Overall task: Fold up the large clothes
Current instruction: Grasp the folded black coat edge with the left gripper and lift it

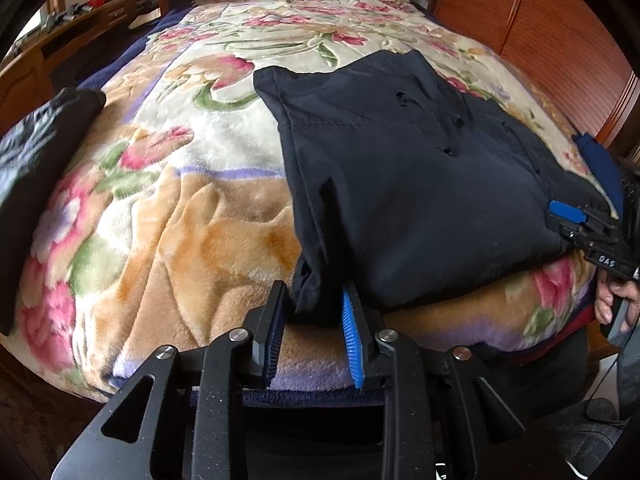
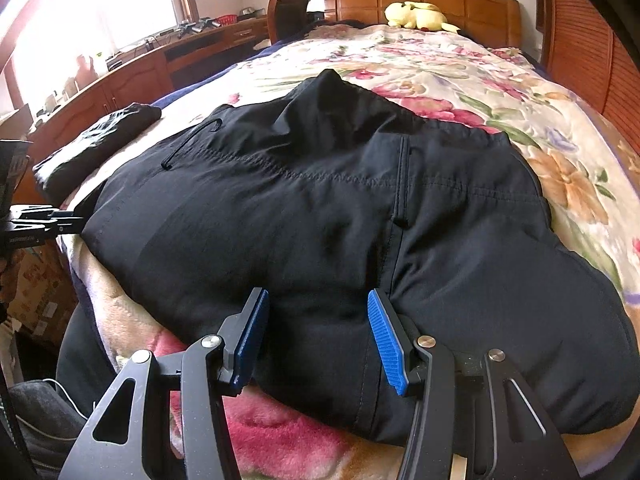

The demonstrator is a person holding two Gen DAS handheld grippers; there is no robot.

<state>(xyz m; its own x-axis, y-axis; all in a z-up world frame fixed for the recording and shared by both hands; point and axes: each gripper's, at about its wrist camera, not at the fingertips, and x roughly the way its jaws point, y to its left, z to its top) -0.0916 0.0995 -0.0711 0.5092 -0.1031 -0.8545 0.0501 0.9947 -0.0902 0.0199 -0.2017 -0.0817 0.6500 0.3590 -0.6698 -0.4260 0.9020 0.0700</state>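
At the bed's near edge, the left gripper has a bunched corner of the trousers between its ribbed blue pads, jaws narrow; whether the pads press the cloth I cannot tell. Beside it, the right gripper stands half wide over a thick fold of the same smooth, dark, stitched fabric, pads either side of it with gaps showing. A hand grips the right tool's handle. These trousers lie folded into a broad, rumpled slab on a plush floral blanket. Farther left sits another folded dark garment. Beyond, a yellow plush toy rests against the wooden panelled headboard.
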